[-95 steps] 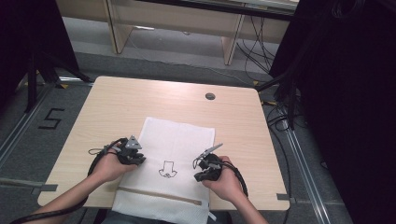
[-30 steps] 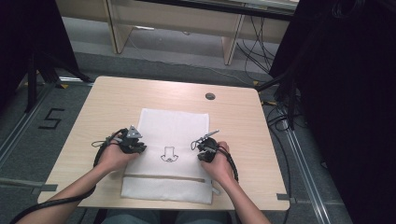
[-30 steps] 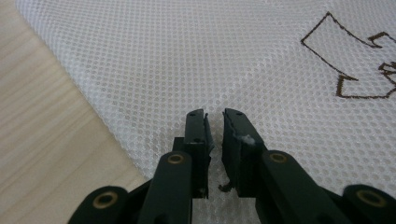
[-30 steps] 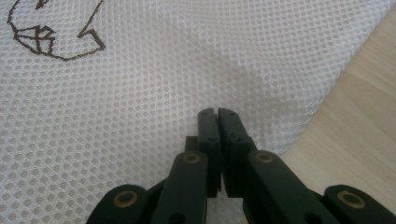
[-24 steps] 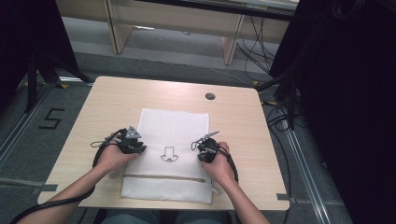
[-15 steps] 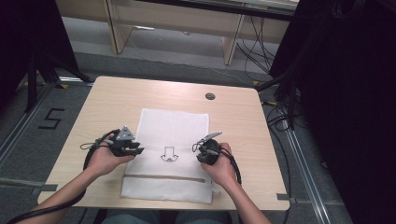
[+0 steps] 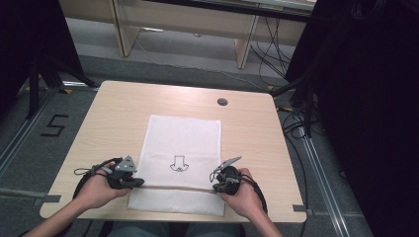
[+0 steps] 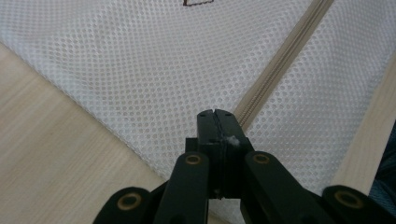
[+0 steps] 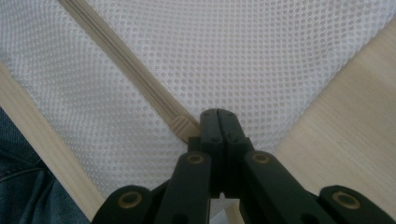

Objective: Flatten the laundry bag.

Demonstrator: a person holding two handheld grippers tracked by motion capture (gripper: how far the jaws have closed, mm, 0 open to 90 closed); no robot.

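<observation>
At the near edge of the desk, the left hand-held gripper and right hand-held gripper each pinch an end of the beige zipper, jaws having just clamped tight on the bag's side edges. The white mesh laundry bag lies flat between them, its long axis running away from the person, the zipper crossing it from hand to hand. Both hands sit equally close. The fabric is a fine honeycomb net, limp, with a small dark print mid-panel. Farther off, a round cable grommet.
</observation>
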